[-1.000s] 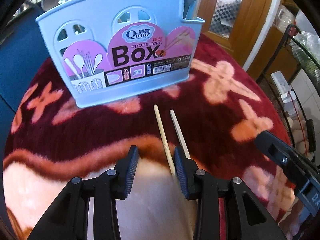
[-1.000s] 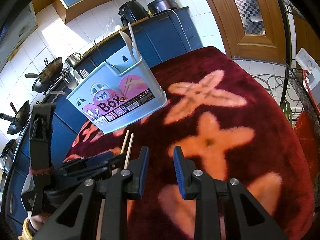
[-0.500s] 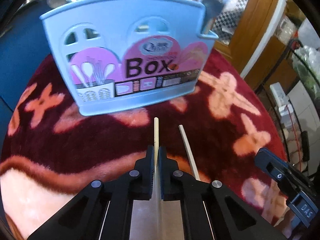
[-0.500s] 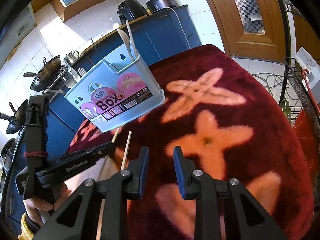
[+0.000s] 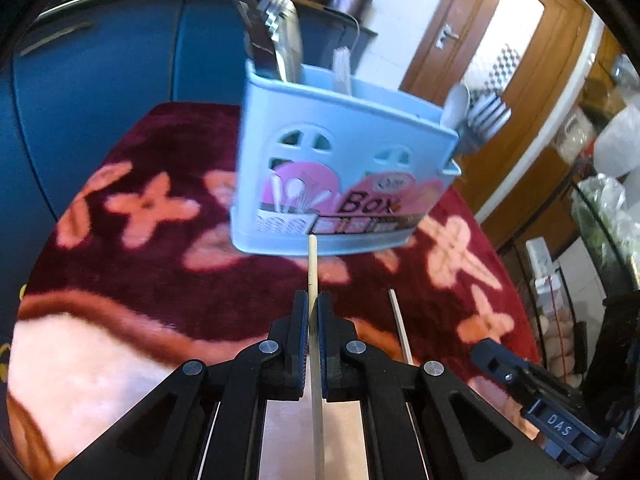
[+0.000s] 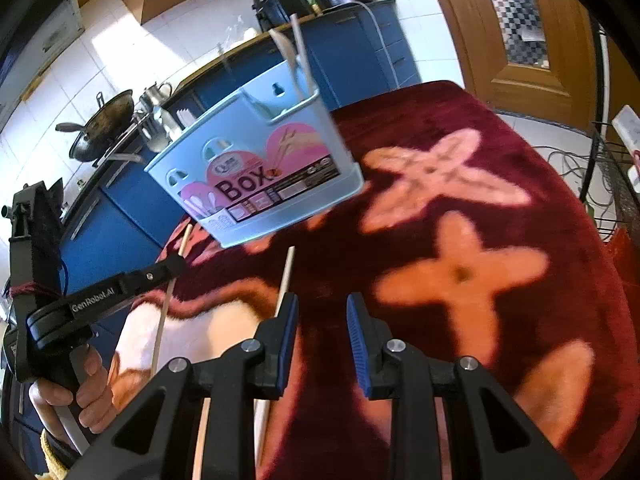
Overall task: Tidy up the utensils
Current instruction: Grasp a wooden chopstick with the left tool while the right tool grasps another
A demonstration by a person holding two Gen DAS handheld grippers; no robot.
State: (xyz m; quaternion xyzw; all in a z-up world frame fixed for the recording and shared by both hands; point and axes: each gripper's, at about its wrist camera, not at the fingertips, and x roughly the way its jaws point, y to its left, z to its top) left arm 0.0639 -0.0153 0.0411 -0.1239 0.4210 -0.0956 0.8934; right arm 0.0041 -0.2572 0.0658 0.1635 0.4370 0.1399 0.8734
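A light blue utensil box [image 5: 340, 184] labelled "Box" stands on the dark red flowered cloth [image 5: 160, 280], holding forks [image 5: 280, 40] and a white spoon [image 5: 456, 104]. My left gripper [image 5: 313, 300] is shut on a wooden chopstick [image 5: 312, 264], which is raised off the cloth with its tip pointing at the box's foot. A second chopstick [image 5: 400, 328] lies on the cloth to its right. In the right wrist view, my right gripper [image 6: 322, 312] stands open with nothing between its fingers. The lying chopstick [image 6: 286, 276] runs just left of its left finger. The left gripper [image 6: 180, 264] grips its chopstick [image 6: 166, 312] further left.
Blue kitchen cabinets [image 5: 120, 80] run behind the table, with a wok [image 6: 104, 124] on the counter. A wooden door [image 5: 500, 40] is at the back right. A wire rack [image 6: 616, 184] and cables stand past the table's right edge. A hand [image 6: 88, 384] holds the left gripper's handle.
The left gripper's jaws shut on one chopstick, then lifted it off the cloth and swung to face the box's left corner. The other chopstick stayed lying. The right gripper barely moved.
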